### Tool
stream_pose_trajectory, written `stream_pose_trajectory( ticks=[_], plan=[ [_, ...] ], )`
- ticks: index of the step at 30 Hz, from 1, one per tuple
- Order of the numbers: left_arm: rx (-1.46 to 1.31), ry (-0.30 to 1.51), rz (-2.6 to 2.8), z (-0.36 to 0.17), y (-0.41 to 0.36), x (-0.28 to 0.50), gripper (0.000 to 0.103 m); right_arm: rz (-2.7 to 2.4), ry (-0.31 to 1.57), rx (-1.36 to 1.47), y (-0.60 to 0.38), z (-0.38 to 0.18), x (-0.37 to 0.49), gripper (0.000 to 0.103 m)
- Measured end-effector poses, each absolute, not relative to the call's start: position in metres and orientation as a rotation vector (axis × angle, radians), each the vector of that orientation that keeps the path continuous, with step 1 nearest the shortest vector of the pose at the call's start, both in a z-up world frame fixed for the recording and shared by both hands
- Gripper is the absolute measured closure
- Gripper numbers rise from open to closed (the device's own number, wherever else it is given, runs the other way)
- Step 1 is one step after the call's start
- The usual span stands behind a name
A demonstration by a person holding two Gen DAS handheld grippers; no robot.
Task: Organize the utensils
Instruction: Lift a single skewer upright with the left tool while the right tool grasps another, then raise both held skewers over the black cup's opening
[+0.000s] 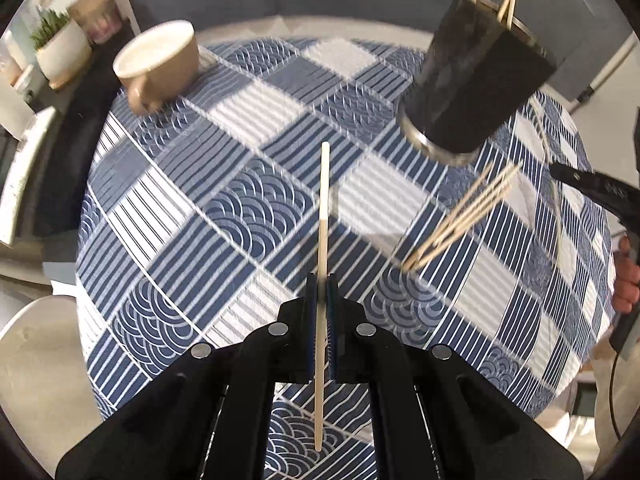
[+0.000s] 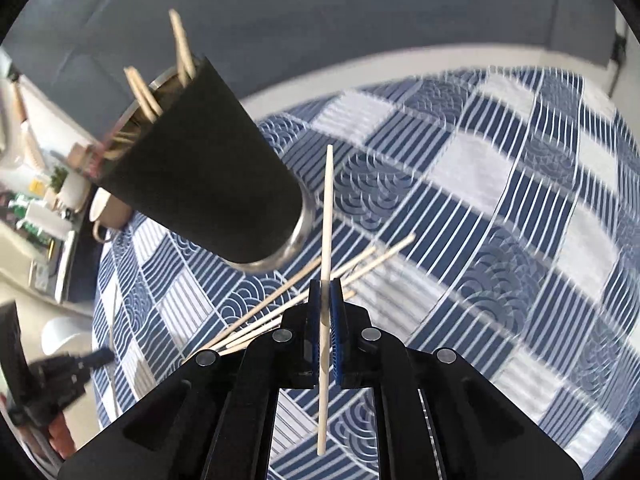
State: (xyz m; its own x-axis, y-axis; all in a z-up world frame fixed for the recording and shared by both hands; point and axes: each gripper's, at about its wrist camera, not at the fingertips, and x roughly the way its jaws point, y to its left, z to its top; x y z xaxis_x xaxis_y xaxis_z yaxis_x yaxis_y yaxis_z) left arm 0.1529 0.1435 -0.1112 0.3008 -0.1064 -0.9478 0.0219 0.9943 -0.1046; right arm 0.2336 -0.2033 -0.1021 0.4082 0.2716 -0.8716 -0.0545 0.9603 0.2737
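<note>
My left gripper is shut on a wooden chopstick that points forward above the blue patterned tablecloth. My right gripper is shut on another chopstick, its tip near the base of the black holder cup. That cup holds a few chopsticks and also shows in the left wrist view at the upper right. A loose bunch of chopsticks lies on the cloth below the cup; it also shows in the right wrist view, just ahead of my right gripper.
A beige mug stands at the far left of the table. A potted plant and clutter sit on a side shelf beyond. The right gripper's body and the hand appear at the left view's right edge.
</note>
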Motion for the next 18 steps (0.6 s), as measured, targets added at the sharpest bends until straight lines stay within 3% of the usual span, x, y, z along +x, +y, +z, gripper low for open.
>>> stream_pose_trajectory(
  ticks=[18],
  plan=[
    [0.055,1.002,-0.156,0.000,0.063,0.221,0.098,0.358,0.737,0.201,-0.221,0.044,0.233,0.098]
  ],
)
